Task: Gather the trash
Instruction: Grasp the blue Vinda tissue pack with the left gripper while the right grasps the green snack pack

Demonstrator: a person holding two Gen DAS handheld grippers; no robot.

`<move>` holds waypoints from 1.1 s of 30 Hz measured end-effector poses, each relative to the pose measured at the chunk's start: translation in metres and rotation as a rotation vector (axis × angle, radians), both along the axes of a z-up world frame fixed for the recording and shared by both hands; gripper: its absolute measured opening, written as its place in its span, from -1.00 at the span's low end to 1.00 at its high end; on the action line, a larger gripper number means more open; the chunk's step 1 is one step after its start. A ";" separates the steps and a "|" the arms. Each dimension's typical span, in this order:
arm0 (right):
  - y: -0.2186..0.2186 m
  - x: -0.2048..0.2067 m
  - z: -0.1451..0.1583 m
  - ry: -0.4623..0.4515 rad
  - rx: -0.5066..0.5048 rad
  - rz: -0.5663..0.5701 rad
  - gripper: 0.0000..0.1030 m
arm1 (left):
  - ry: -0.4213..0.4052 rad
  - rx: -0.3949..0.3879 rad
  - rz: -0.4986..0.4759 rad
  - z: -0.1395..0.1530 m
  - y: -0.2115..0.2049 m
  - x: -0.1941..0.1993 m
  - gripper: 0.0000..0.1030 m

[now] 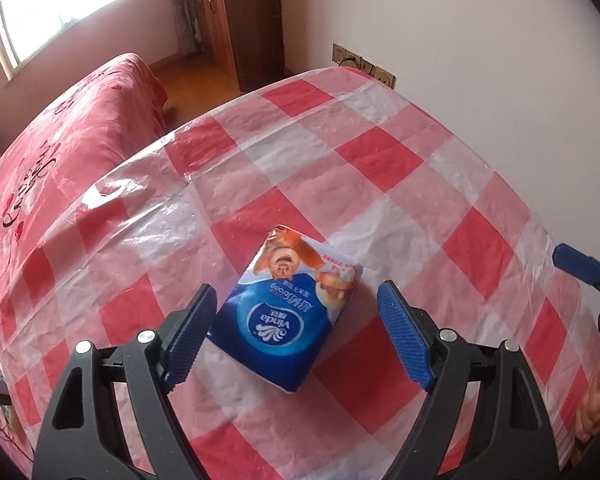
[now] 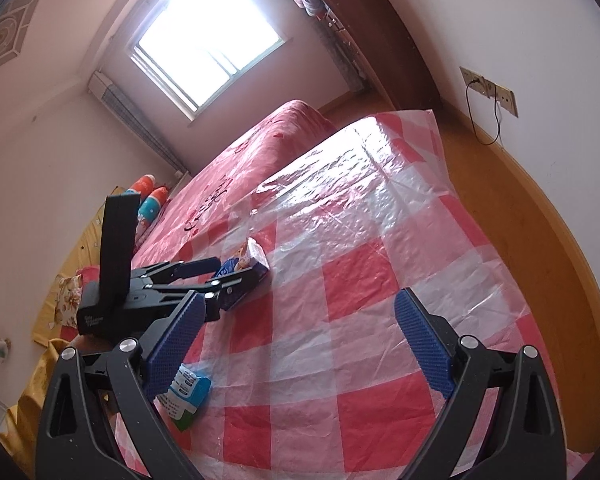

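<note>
A blue and white Vinda tissue pack lies on the red and white checked plastic cloth. My left gripper is open with its blue pads on either side of the pack, not touching it. The right wrist view shows the same pack between the left gripper's fingers. My right gripper is open and empty above the cloth. A small light blue and white packet lies on the cloth just under its left pad.
A bed with a red cover lies beyond the cloth's left edge. A brown wardrobe stands at the back. Wall sockets sit behind the cloth's far edge. Wooden floor runs along the right side.
</note>
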State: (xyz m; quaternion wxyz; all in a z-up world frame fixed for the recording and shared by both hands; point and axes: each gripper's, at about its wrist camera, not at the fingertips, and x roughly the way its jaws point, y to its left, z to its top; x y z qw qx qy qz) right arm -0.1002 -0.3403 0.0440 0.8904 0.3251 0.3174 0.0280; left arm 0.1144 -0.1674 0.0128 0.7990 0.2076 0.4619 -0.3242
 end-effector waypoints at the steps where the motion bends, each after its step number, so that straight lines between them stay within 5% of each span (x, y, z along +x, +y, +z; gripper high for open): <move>1: 0.001 0.000 0.000 0.001 0.000 0.004 0.83 | 0.001 0.004 0.005 -0.003 0.000 0.001 0.61; 14: 0.030 0.010 0.000 0.024 -0.057 0.106 0.83 | -0.002 -0.004 0.062 -0.005 0.010 0.001 0.22; 23: 0.061 0.022 -0.005 0.048 -0.097 0.220 0.83 | 0.009 -0.061 0.155 0.001 0.033 -0.005 0.19; 33: 0.122 0.028 -0.008 0.050 -0.170 0.396 0.83 | -0.038 -0.181 0.309 0.027 0.108 -0.019 0.19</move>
